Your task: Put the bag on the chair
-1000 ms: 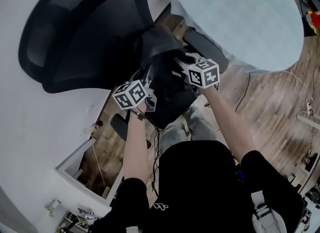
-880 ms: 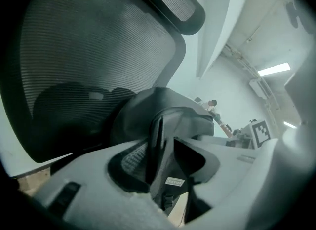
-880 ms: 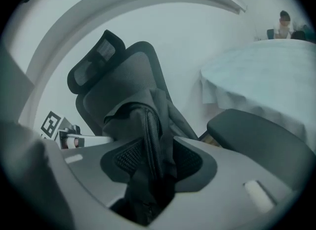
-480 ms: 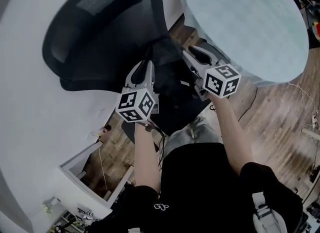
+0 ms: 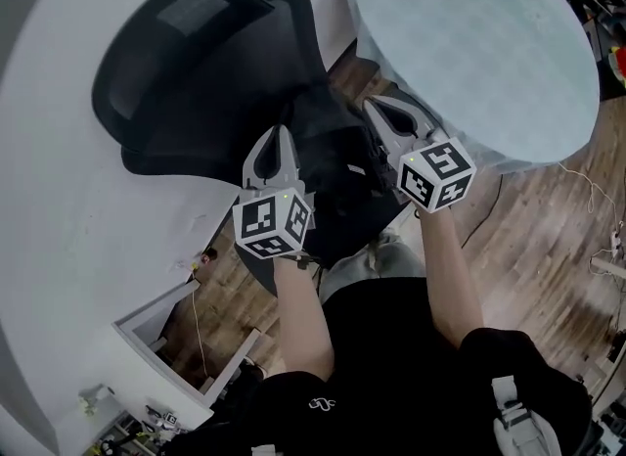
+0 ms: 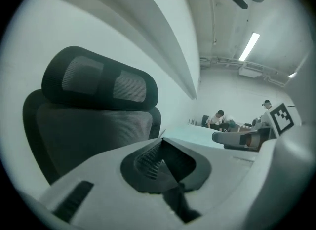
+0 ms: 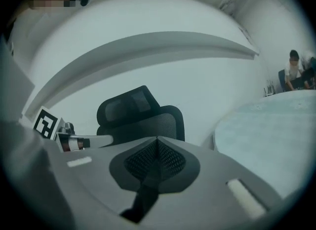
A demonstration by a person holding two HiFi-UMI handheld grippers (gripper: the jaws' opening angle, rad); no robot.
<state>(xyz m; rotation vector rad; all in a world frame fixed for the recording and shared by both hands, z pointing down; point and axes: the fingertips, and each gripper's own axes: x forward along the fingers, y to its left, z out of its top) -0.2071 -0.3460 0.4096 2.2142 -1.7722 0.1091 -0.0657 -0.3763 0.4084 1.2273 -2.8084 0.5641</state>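
A black office chair (image 5: 196,82) stands by the white wall, with the black bag (image 5: 333,156) lying on its seat. My left gripper (image 5: 277,134) hovers at the bag's left edge, its jaws shut and empty. Level with it on the bag's right side, my right gripper (image 5: 380,105) is also shut with nothing between its fingers. The left gripper view looks over the closed left gripper (image 6: 163,140) at the chair's mesh back (image 6: 94,120). The right gripper view shows the closed right gripper (image 7: 157,139) and the chair (image 7: 143,113) behind it. The bag is hidden in both gripper views.
A round pale blue table (image 5: 479,43) stands close to the chair's right side, its edge (image 7: 266,135) near my right gripper. The white wall curves behind the chair. Wooden floor and cables (image 5: 201,337) lie below. People sit far off (image 6: 219,118).
A second ago both grippers were down on the bag at the seat. They have come off it and back toward me, opened on the way, and now stand shut. The bag stays on the seat.
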